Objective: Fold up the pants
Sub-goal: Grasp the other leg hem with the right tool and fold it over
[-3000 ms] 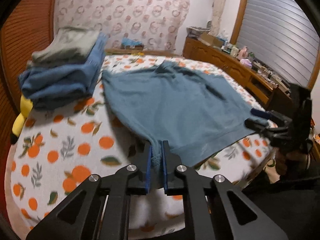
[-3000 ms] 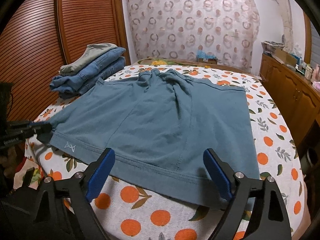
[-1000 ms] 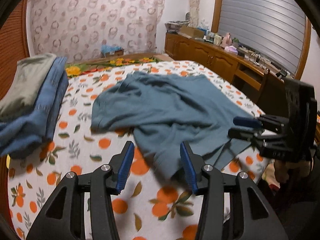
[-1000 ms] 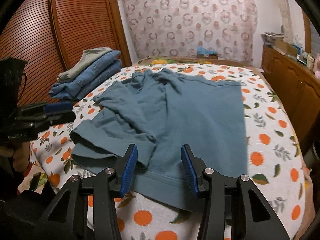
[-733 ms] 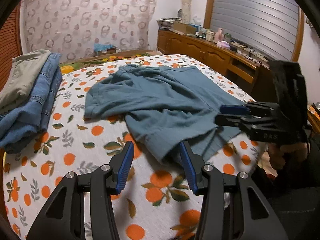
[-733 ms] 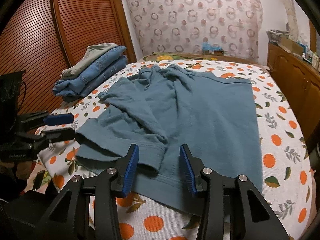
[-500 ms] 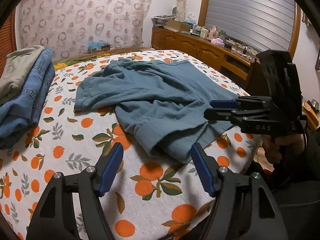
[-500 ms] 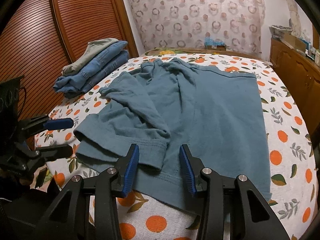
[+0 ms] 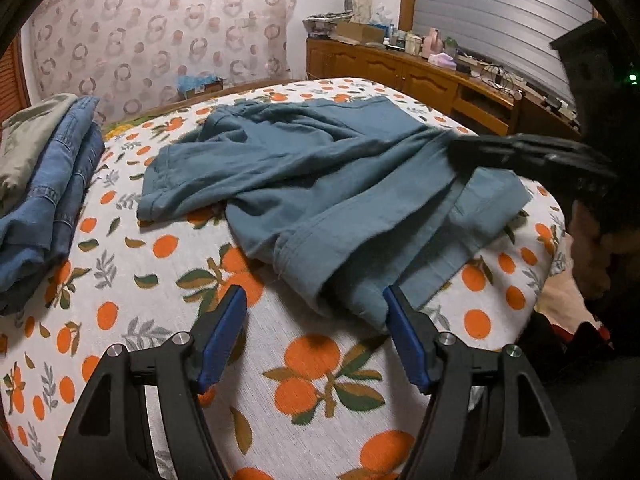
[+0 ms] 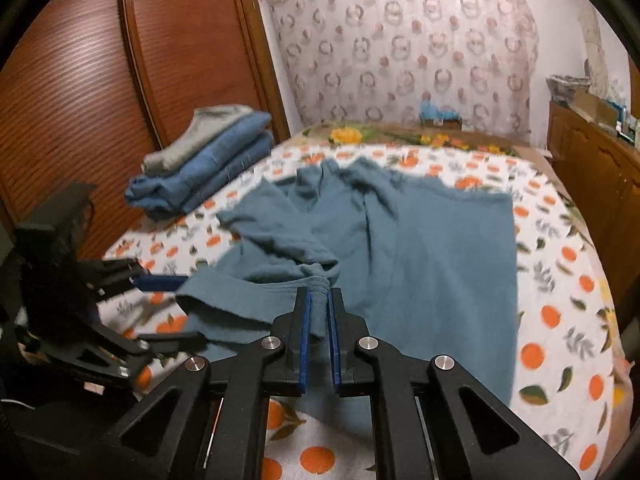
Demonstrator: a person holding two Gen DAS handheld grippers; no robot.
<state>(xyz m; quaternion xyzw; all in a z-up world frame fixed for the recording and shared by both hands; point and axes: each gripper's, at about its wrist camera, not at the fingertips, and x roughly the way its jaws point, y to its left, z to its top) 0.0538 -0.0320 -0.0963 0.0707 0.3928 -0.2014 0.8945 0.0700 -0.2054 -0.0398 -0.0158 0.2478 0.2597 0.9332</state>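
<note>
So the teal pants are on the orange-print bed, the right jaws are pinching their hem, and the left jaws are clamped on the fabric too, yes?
Not quite. The left gripper is open, its jaws wide apart over the bedsheet with only a pants corner between them, as the left wrist view shows. The right gripper does pinch the hem.

Nothing readable from where I'm standing, honestly. No words, numbers or logos show on the teal pants (image 9: pixel 320 184), and the folded jeans stack (image 9: pixel 52 196) left of them shows no tag I can make out. The bedsheet (image 9: pixel 168 264) under the pants is just printed oranges and leaves, no lettering. The boxes and bottles on the wooden dresser (image 9: pixel 420 76) beyond the pants may carry labels, but they're too small and blurry to read. The curtain (image 10: pixel 404 56) behind the bed has only ring patterns.
</note>
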